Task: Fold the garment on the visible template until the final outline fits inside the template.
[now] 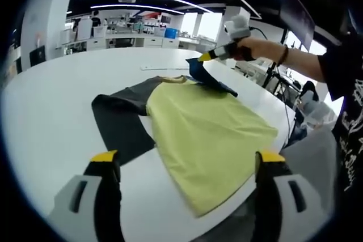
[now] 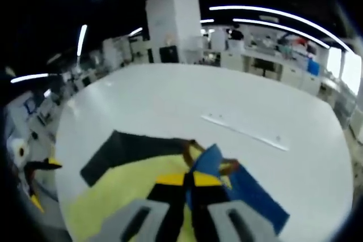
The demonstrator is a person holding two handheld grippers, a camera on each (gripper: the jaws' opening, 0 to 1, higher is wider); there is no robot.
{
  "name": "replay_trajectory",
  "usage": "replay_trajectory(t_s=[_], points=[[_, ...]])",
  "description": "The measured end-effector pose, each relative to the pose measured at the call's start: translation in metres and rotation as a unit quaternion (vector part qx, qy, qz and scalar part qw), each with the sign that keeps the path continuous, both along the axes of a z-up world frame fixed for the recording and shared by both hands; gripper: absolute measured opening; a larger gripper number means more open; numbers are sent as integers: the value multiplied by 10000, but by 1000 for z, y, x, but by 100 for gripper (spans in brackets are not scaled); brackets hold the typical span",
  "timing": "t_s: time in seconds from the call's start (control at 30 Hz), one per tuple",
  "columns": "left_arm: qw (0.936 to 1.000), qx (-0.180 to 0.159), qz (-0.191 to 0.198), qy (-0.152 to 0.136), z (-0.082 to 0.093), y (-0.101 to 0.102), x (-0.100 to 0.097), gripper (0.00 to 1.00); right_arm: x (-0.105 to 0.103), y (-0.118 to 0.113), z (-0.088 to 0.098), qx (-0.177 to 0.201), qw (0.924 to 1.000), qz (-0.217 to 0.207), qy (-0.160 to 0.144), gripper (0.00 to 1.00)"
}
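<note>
A yellow garment [image 1: 207, 134] with dark sleeves lies spread on the white table [image 1: 57, 117]. The right gripper [image 2: 189, 181] has its jaws clamped on the blue sleeve [image 2: 249, 194], lifted. The left gripper [image 1: 187, 165] hovers, jaws apart. No writing on the garment is readable.

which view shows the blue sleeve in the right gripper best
The right gripper view: the blue sleeve sits close up, pinched in the right gripper. The left gripper view shows it small and far off.
</note>
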State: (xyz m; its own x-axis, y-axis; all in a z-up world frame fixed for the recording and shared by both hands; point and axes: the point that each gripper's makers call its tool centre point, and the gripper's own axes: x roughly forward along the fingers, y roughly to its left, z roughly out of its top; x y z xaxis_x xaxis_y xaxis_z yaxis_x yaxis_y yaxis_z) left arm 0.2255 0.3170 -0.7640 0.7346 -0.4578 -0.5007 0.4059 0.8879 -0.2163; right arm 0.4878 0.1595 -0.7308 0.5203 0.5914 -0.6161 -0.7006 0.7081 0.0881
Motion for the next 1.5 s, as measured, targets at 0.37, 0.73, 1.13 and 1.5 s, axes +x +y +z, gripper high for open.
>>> replay_trajectory(t_s=[0.37,0.73,1.13,1.5], points=[[10000,-12,-1,-6,0,0,-1,96,-12,26,3,-101,9994,323,-71,0],[10000,51,-65,9,-2,-1,-3,96,-26,51,8,-132,9973,693,-224,0],[10000,66,-36,49,-5,1,-4,96,-36,74,9,13,9950,974,-212,0],[10000,56,15,75,-7,3,-7,96,-56,91,9,-93,9892,1423,-335,0]])
